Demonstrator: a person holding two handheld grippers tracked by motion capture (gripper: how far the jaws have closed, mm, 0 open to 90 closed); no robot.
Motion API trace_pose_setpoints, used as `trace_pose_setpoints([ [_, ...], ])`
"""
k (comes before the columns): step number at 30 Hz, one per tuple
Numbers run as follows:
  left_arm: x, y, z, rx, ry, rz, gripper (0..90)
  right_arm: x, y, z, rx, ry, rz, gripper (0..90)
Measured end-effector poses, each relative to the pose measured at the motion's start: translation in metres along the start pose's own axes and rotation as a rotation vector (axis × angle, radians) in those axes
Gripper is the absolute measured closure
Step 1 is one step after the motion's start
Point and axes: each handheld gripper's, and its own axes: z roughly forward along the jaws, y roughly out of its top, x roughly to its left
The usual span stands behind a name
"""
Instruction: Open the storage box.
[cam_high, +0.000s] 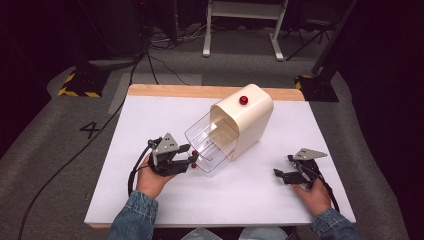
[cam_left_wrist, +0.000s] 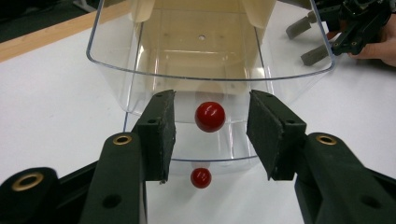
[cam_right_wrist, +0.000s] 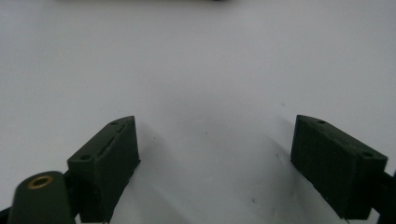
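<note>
Clear plastic drawer (cam_left_wrist: 140, 70), pulled out and bare inside, has its red knob (cam_left_wrist: 209, 116) between the spread left tool (cam_left_wrist: 210, 135).

Three cameras: one fixed overhead, one riding on each gripper

The high view looked forward and down over the white table (cam_high: 150, 200) from the person's side. The left gripper view sat low and close, facing the clear drawer (cam_left_wrist: 210, 60) and its red knob (cam_left_wrist: 209, 116), both also in the high view, with the right gripper (cam_left_wrist: 327, 37) far off. The right gripper view pointed closely down at bare tabletop.
</note>
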Motion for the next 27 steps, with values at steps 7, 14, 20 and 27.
trace_pose_setpoints([
  [7, -0.001, -0.003, -0.002, -0.003, 0.002, 0.001, 49.6, 0.000, 0.000, 0.000, 0.001, 0.001, 0.000, 15.3],
  [14, -0.002, -0.005, -0.013, -0.006, 0.014, 0.000, 46.6, 0.000, 0.000, 0.000, 0.000, 0.002, 0.001, 15.4],
  [20, -0.003, -0.012, -0.028, 0.024, 0.039, 0.020, 42.2, -0.001, 0.000, 0.000, 0.000, 0.004, 0.004, 15.4],
  [27, 0.001, -0.031, -0.045, 0.087, 0.041, 0.044, 31.7, -0.001, 0.000, 0.000, 0.001, 0.005, 0.005, 15.4],
])
